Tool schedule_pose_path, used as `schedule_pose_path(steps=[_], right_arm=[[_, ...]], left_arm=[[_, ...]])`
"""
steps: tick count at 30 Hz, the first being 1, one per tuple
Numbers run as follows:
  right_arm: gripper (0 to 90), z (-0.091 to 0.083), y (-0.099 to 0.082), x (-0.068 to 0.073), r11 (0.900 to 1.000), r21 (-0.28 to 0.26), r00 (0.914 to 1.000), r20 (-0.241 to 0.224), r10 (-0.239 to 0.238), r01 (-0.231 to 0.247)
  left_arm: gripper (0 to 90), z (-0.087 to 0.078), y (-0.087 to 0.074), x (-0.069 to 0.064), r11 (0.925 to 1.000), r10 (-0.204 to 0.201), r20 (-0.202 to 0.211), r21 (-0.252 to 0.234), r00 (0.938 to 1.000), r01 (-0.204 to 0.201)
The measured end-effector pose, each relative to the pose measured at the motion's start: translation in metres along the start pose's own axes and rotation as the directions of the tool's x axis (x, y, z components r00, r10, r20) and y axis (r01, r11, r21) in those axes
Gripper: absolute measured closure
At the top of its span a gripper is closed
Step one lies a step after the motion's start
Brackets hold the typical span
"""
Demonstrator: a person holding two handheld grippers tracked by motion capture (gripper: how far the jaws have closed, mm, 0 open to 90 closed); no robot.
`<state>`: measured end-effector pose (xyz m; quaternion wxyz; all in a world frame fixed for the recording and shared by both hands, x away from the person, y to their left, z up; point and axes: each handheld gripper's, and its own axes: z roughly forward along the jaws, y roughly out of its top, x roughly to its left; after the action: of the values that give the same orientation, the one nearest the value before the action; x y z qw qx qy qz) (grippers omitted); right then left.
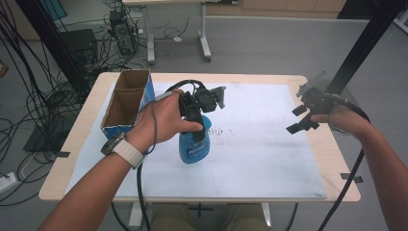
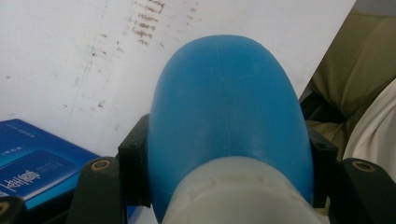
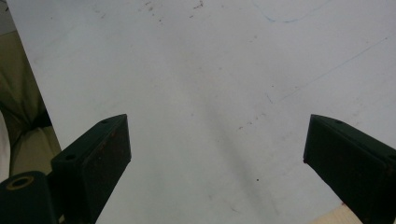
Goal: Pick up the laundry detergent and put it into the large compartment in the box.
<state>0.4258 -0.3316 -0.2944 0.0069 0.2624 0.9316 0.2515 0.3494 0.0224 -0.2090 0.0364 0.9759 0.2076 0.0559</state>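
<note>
Box (image 1: 126, 102) beside bottle (image 1: 195, 147), left tool (image 1: 198, 126) clamped

The high view is evenly and softly lit from overhead, a little hazy, with low contrast and mild softness everywhere. The white surface (image 1: 269, 144) shows no harsh glare, just faint shadows under the forearms. Straight lines bow slightly toward the frame edges. In the left gripper view the blue bottle (image 2: 229, 116) sits so close that it is blurred, with a pale sheen along its dome. The right gripper view is dimmer and greyish; a broad soft shadow crosses the surface between the 2 dark, slightly blurred tongs.
</note>
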Motion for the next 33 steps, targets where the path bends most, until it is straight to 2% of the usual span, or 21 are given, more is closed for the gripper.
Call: schedule_pose_path(steps=[17, 25, 33], right_arm=[[7.2, -0.003, 0.001, 0.000, 0.9999, -0.008, 1.0000, 0.002, -0.008, 0.008], [7.2, -0.004, -0.001, 0.000, 0.9999, -0.010, 1.0000, 0.003, -0.004, 0.004], [7.2, -0.006, -0.002, -0.001, 1.0000, -0.008, 1.0000, 0.002, -0.005, 0.005]], left_arm=[[37.4, -0.017, 0.002, 0.006, 0.9978, -0.067, -0.022, -0.008, 0.9975, 0.066], [37.4, -0.033, 0.003, 0.013, 0.9896, -0.143, -0.048, -0.018, 0.9885, 0.143], [37.4, -0.049, 0.006, 0.020, 0.9840, -0.177, -0.067, 0.004, 0.9819, 0.178]])
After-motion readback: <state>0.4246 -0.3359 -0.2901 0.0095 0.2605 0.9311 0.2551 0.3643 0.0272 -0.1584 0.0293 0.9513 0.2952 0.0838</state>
